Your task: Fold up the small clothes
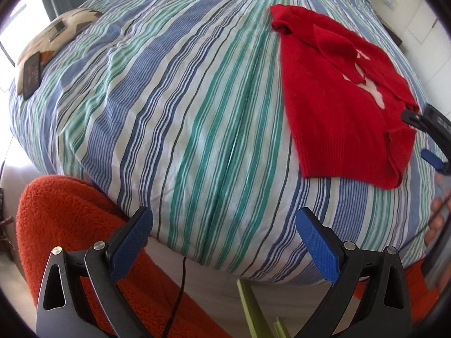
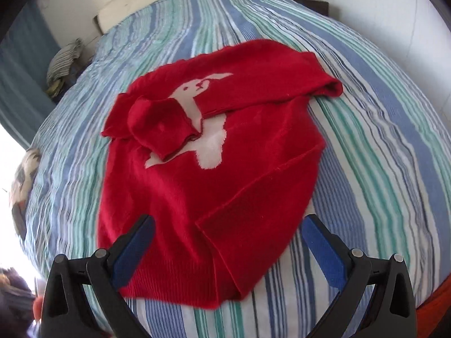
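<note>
A small red knitted sweater [image 2: 225,146] with a white rabbit figure lies on the striped bedspread [image 2: 380,129]. Its left sleeve is folded across the chest and its right side is folded inward. My right gripper [image 2: 228,231] hovers open over the sweater's hem, touching nothing. In the left wrist view the same sweater [image 1: 338,98] lies at the right. My left gripper [image 1: 222,225] is open above the near edge of the bed, well left of the sweater. The right gripper [image 1: 428,138] shows at that view's right edge, beside the sweater's corner.
A patterned pillow [image 1: 42,56] with a phone [image 1: 31,74] and another flat device on it sits at the bed's far left. An orange fleece blanket [image 1: 84,239] drapes below the near bed edge. A thin black cable [image 1: 180,290] hangs there. Crumpled striped cloth [image 2: 63,62] lies beside the bed.
</note>
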